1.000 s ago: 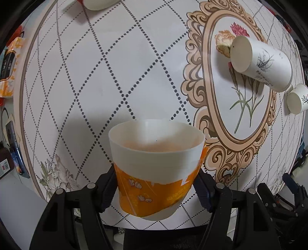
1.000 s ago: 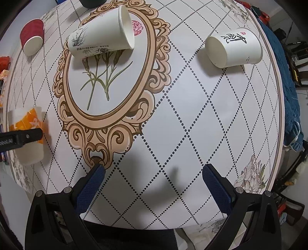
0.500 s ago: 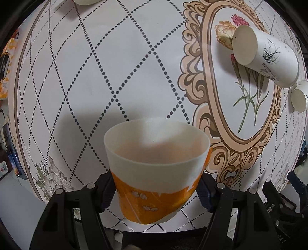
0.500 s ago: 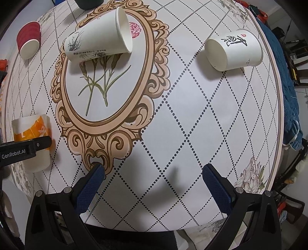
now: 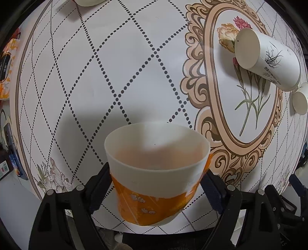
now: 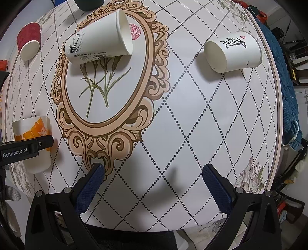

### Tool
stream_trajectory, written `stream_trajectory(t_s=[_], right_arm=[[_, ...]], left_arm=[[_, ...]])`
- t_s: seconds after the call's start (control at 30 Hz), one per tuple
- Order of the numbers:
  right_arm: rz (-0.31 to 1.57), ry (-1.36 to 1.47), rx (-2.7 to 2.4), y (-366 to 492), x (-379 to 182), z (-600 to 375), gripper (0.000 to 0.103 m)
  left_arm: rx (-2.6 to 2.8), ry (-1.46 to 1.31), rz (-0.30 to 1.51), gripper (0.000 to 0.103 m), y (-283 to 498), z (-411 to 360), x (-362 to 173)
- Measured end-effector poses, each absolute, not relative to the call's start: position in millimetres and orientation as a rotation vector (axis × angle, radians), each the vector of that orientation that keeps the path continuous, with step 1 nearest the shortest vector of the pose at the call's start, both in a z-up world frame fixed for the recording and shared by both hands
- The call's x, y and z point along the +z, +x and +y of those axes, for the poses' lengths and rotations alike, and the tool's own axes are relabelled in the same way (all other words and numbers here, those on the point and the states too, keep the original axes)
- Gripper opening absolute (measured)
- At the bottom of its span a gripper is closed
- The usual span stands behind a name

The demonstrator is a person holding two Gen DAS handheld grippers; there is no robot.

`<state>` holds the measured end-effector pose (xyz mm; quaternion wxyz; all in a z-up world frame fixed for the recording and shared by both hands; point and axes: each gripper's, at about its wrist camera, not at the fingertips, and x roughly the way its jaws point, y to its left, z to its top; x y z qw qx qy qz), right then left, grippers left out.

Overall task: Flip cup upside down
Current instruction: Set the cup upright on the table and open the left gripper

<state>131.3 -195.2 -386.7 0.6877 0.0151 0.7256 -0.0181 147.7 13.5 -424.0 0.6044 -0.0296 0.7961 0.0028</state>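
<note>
My left gripper [image 5: 156, 188] is shut on an orange and white paper cup [image 5: 156, 173], its mouth tilted away from the camera, held near the table's front edge. The same cup shows in the right wrist view [image 6: 32, 142] at the far left, with the left gripper's finger across it. My right gripper [image 6: 153, 182] is open and empty above the table's front part.
A white cup with a grass print [image 6: 98, 44] lies on its side in the ornate oval. A white cup with black calligraphy [image 6: 233, 52] lies at the right. A red cup [image 6: 28, 43] lies at the far left. A dark cup [image 6: 88, 3] stands at the back.
The left gripper has tilted the orange cup a little and drawn it slightly back and lower over the table. The right gripper has stayed nearly still.
</note>
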Motion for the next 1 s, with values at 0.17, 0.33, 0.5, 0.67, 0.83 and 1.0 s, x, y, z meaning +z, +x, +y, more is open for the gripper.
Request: stream_trajectory(t_s=[0.17, 0.33, 0.5, 0.67, 0.83, 1.0], right_arm=[[1.621, 0.032, -0.04, 126.5, -382.9, -197.4, 0.103], [1.615, 0.033, -0.035, 114.7, -378.1, -195.9, 0.103], [1.601, 0.049, -0.015, 107.9, -365.9, -193.4, 0.103], [1.564, 0.089, 0.029, 100.0, -341.7, -190.5, 0.103], [1.519, 0.106, 0.096, 87.9, -313.3, -179.7, 0.103], [1.478, 0.107, 0.164, 74.1, -291.5, -167.0, 0.103]], left_arm=[[0.008, -0.064, 1.833, 0.087, 146.8, 15.6, -411.9], [0.018, -0.053, 1.791, 0.087, 150.0, 15.2, -388.6], [0.037, -0.01, 1.703, 0.087, 145.4, 16.2, -349.6], [0.05, 0.006, 1.602, 0.087, 126.7, 20.8, -302.1], [0.096, -0.008, 1.539, 0.087, 103.4, 33.0, -275.3], [0.165, -0.054, 1.513, 0.087, 77.9, 60.1, -265.8]])
